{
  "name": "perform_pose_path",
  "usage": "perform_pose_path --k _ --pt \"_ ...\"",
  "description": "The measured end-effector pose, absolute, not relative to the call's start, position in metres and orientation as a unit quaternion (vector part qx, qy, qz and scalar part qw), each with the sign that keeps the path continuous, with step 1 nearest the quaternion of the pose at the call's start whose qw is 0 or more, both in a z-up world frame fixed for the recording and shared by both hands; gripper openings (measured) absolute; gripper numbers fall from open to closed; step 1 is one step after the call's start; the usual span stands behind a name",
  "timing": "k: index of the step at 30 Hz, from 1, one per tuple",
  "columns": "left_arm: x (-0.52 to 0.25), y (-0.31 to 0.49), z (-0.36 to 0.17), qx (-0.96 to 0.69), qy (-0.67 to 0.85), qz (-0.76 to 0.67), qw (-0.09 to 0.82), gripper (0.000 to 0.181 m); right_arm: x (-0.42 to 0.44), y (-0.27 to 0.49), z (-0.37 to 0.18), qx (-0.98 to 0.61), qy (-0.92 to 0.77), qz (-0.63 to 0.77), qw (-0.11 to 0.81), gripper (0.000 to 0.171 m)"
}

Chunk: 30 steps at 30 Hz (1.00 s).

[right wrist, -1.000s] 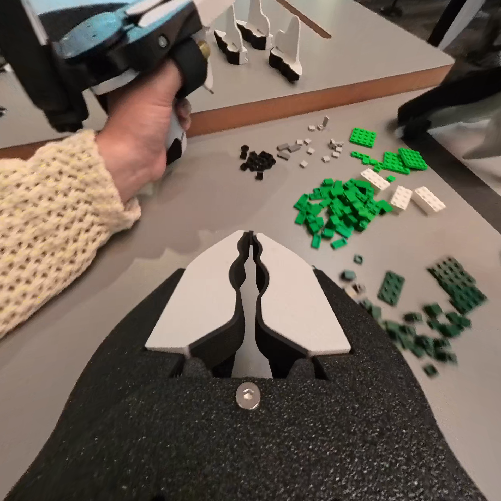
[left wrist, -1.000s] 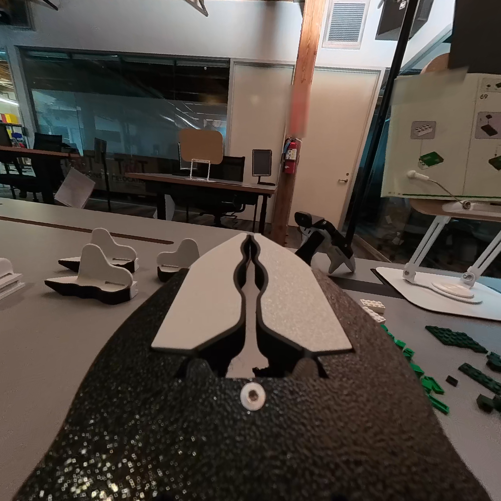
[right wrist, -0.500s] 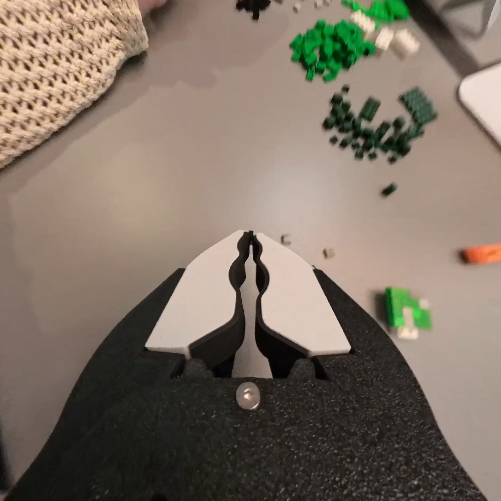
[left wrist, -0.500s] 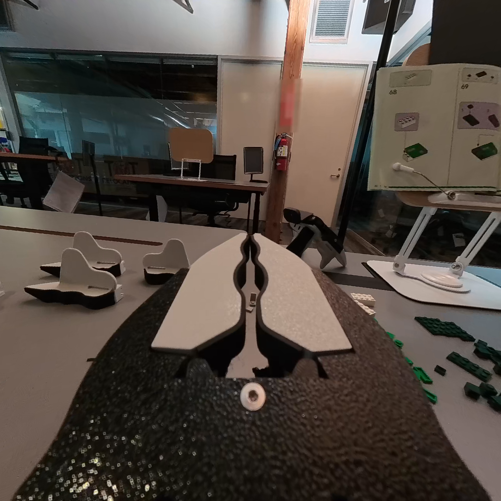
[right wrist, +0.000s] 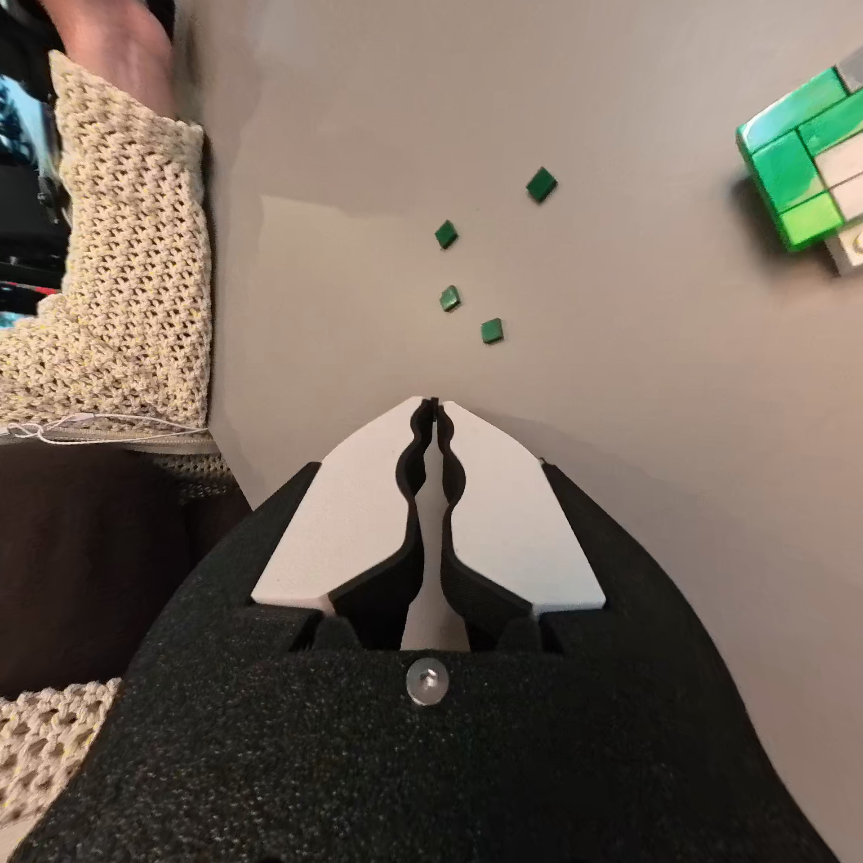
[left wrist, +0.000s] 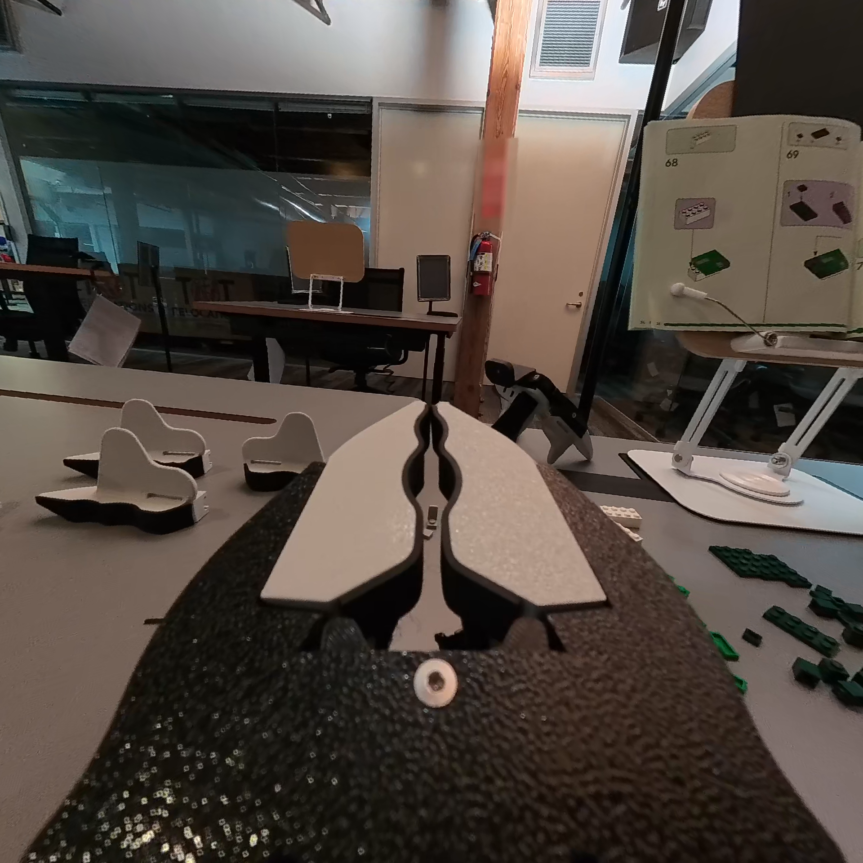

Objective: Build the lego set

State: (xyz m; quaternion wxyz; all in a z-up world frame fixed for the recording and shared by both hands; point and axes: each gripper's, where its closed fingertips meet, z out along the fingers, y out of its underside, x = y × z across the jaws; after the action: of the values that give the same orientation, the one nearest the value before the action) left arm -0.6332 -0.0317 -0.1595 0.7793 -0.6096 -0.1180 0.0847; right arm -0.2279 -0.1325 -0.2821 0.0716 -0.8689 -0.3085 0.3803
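With fingers pressed together and empty, the right gripper (right wrist: 432, 405) hovers just short of four loose green tiles (right wrist: 492, 331), likely selecting one; next, spread and pinch.

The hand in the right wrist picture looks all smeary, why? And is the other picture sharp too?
Right wrist view: the hand is motion-blurred at the top left, and the green block shows shiny glare, while the small tiles stay fairly crisp. Left wrist view: mostly sharp, though straight lines bend near the edges and the booklet looks slightly soft.

Office: glass partitions (left wrist: 187, 224), desks (left wrist: 327, 315), office chair (left wrist: 373, 327), fire extinguisher (left wrist: 482, 271).
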Motion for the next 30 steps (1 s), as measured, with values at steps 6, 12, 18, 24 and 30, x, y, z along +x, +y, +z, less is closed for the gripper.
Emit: perform_pose_path --k 6,12,18,24,30 --pt "-0.634 -0.032 -0.159 -0.609 -0.119 0.084 0.780 0.000 -0.223 -0.131 -0.292 -0.878 -0.322 0.352 0.028 0.001" --pt "-0.635 -0.033 -0.159 -0.608 -0.122 0.080 0.781 0.000 -0.223 -0.126 -0.296 -0.880 -0.328 0.343 0.020 0.002" --pt "-0.634 -0.032 -0.159 -0.608 -0.119 0.081 0.781 0.000 -0.224 -0.120 -0.293 -0.883 -0.321 0.340 0.036 0.011" --pt "-0.636 -0.033 -0.158 -0.610 -0.115 0.095 0.778 0.000 -0.243 -0.102 -0.256 -0.864 -0.352 0.328 0.146 0.012" --pt "-0.635 -0.029 -0.165 -0.634 -0.095 0.138 0.755 0.000 -0.364 -0.088 -0.209 -0.736 -0.463 0.370 0.327 0.006"
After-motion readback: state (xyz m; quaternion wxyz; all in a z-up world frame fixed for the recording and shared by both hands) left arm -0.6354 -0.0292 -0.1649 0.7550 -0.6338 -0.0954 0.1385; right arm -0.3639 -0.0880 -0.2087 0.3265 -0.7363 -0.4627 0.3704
